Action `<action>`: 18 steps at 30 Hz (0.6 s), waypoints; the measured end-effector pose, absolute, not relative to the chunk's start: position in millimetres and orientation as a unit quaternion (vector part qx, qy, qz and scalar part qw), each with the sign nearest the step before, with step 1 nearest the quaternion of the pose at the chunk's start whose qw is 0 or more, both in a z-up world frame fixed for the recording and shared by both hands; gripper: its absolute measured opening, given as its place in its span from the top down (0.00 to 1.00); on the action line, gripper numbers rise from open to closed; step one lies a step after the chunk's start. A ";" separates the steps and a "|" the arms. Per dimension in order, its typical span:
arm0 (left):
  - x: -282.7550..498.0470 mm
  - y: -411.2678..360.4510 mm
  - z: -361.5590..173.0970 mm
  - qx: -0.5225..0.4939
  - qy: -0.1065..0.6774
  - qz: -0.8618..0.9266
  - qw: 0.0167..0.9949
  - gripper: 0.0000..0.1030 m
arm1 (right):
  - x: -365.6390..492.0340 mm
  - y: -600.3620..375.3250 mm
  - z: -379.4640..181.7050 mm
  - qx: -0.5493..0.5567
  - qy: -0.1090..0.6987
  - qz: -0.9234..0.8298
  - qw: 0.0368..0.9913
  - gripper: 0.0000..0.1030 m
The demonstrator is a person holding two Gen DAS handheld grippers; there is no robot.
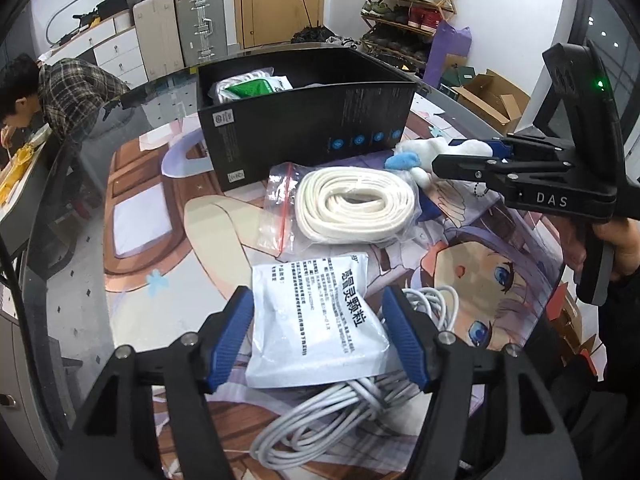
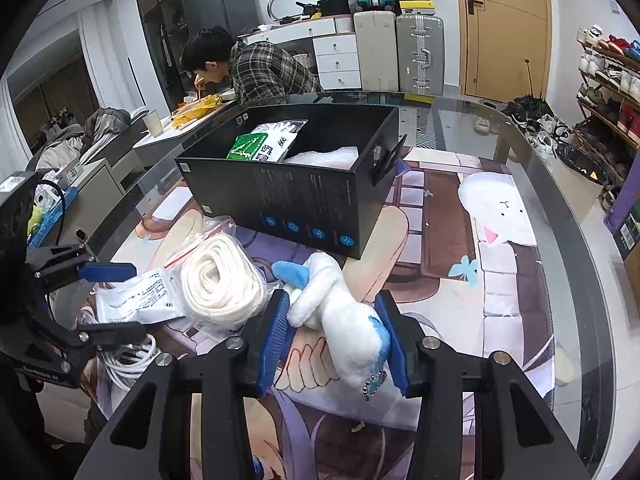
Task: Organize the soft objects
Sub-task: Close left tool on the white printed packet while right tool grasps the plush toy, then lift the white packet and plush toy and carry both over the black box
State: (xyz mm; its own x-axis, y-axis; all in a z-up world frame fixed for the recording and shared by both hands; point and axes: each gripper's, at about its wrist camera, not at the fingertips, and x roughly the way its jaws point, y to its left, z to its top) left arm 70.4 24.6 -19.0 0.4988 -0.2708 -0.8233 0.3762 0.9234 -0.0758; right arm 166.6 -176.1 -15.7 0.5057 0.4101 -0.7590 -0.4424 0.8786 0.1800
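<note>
A white and blue plush toy (image 2: pixel 340 312) with a bead chain is gripped between the pads of my right gripper (image 2: pixel 332 340), just above the printed mat; in the left wrist view the plush toy (image 1: pixel 424 152) sits at that gripper (image 1: pixel 464 156). My left gripper (image 1: pixel 318 340) stands open, its blue pads on either side of a white printed packet (image 1: pixel 320 320) lying on a coiled white cable (image 1: pixel 320 420). A bagged coil of white rope (image 1: pixel 354 204) lies behind the packet. The open black box (image 1: pixel 304 120) beyond holds a green and white packet (image 1: pixel 252 88).
A clear zip bag (image 1: pixel 280 204) lies left of the rope. The printed mat (image 2: pixel 500 240) covers a round glass table with its rim (image 2: pixel 568 208) at right. A person in a plaid shirt (image 2: pixel 260 68) leans over another table behind. Suitcases (image 2: pixel 400 48) and a shoe rack (image 1: pixel 404 4) stand beyond.
</note>
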 end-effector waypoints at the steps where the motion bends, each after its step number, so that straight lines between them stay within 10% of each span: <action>1: 72.1 25.7 -20.3 0.052 0.468 -0.188 0.862 0.35 | 166.6 -176.2 -15.7 -0.018 0.432 0.246 0.868 0.57; 8: 72.5 26.3 -21.9 0.060 0.469 -0.177 0.863 0.70 | 166.5 -176.1 -15.4 -0.018 0.432 0.245 0.868 0.57; 18: 66.9 44.3 -2.1 0.024 0.439 -0.170 0.882 0.76 | 160.8 -177.2 -7.5 -0.011 0.408 0.256 0.877 0.57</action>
